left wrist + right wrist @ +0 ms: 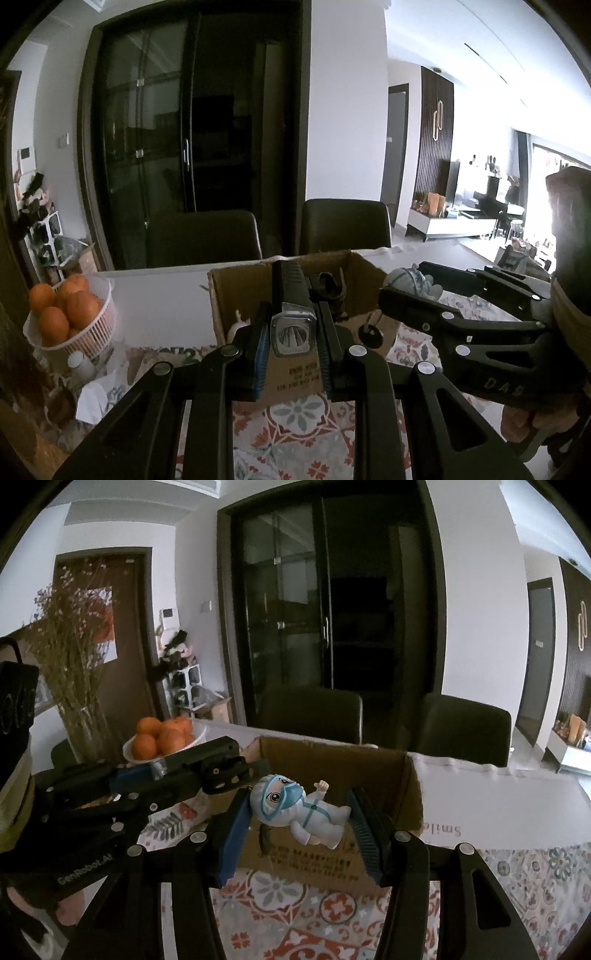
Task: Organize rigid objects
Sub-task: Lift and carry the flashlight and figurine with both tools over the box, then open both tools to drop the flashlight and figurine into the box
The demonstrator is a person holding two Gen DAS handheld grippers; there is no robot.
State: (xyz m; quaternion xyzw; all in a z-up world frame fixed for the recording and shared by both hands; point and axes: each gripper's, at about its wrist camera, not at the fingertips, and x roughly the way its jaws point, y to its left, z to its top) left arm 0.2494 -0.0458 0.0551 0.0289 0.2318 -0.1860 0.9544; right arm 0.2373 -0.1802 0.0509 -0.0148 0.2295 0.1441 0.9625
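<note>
My left gripper (293, 336) is shut on a black flashlight (291, 314), lens end toward the camera, held over the front wall of an open cardboard box (240, 295). My right gripper (303, 819) is shut on a small white figurine in a blue mask (295, 812), held lying across the pads above the box's (332, 760) front edge. In the left wrist view the right gripper (424, 295) reaches in from the right with the figurine (406, 280) at the box's right rim. Dark small items (328, 288) lie inside the box.
A white basket of oranges (66, 317) stands at the left on the table; it also shows in the right wrist view (162, 738). A vase of dried flowers (74, 672) stands far left. Two dark chairs (343, 225) stand behind the table. A patterned cloth (314, 915) lies under the box.
</note>
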